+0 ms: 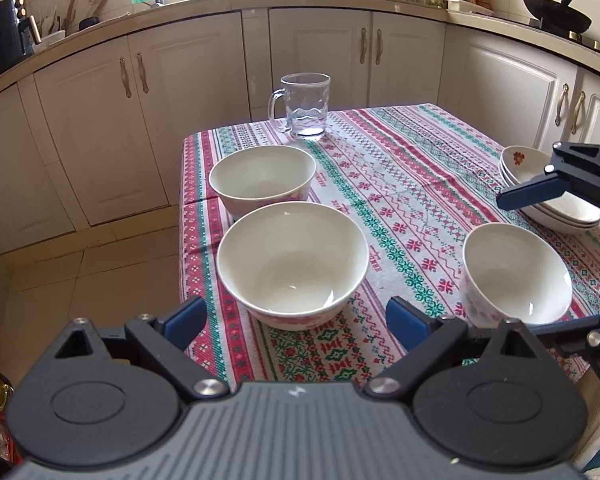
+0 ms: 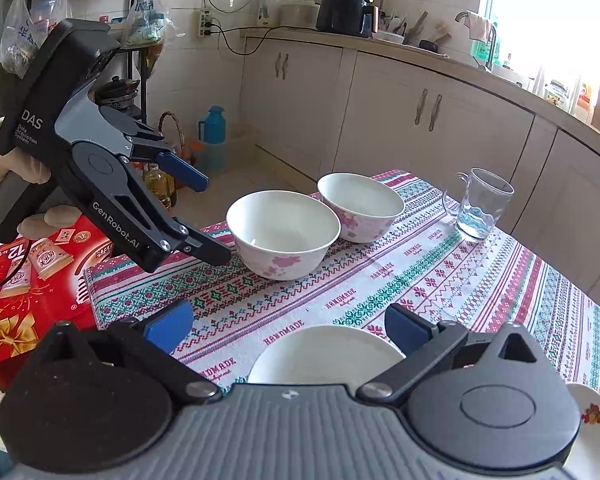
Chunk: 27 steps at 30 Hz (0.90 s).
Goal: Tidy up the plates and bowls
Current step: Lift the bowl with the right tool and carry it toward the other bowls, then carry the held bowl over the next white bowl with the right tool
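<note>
Three white bowls with pink flowers stand on the patterned tablecloth [image 1: 400,184]. The near bowl [image 1: 292,264] lies just ahead of my left gripper [image 1: 294,322], which is open and empty. Behind it stands the far bowl [image 1: 262,178]. The third bowl [image 1: 516,276] stands at the right, close under my right gripper [image 2: 290,332], whose open pads touch nothing; this bowl [image 2: 324,356] shows between them. A stack of plates [image 1: 548,196] lies behind the right gripper's blue pad [image 1: 532,194]. The right wrist view shows my left gripper [image 2: 206,216] open beside the near bowl [image 2: 284,236].
A glass mug [image 1: 304,106] with a little water stands near the table's far edge. White kitchen cabinets [image 1: 320,52] surround the table. A red gift box [image 2: 40,280] sits beside the table's left end. A gloved hand [image 2: 4,160] holds the left gripper.
</note>
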{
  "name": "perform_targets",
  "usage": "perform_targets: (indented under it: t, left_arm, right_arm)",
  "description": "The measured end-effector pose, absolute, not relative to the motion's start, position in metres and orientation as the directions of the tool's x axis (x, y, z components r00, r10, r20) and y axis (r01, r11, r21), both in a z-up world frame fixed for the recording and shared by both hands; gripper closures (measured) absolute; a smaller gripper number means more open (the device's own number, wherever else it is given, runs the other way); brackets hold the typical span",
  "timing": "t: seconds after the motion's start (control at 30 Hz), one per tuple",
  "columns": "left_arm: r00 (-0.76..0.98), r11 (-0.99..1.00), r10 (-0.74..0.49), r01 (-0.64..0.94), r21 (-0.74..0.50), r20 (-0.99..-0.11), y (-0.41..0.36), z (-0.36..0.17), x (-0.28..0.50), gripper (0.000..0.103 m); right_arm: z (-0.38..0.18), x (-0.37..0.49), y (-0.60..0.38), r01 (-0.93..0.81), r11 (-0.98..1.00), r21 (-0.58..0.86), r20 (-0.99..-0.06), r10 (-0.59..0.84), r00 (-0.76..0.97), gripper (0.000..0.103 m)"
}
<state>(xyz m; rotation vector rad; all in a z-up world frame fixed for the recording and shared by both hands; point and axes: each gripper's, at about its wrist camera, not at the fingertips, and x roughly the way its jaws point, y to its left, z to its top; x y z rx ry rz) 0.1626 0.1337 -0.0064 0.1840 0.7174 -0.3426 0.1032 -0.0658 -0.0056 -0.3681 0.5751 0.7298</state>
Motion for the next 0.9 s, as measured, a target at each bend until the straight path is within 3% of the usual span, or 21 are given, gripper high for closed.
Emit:
perform_targets:
  t: [0.53, 0.9]
  left_arm:
    - [0.648, 0.917, -0.292, 0.398, -0.014, -0.704, 0.151, -0.019, 0.228, 0.011]
    - [0.58, 0.895, -0.363, 0.436, -0.099, -0.729, 0.153, -0.03, 0.253, 0.036]
  right_arm:
    - [-0.016, 0.161, -0.005, -0.739, 0.656, -0.151, -0.694, 0.462, 0.552, 0.0]
    - [-0.035, 0.19, 0.022, -0.769, 0.627, -0.13, -0.755, 0.44, 0.486, 0.0]
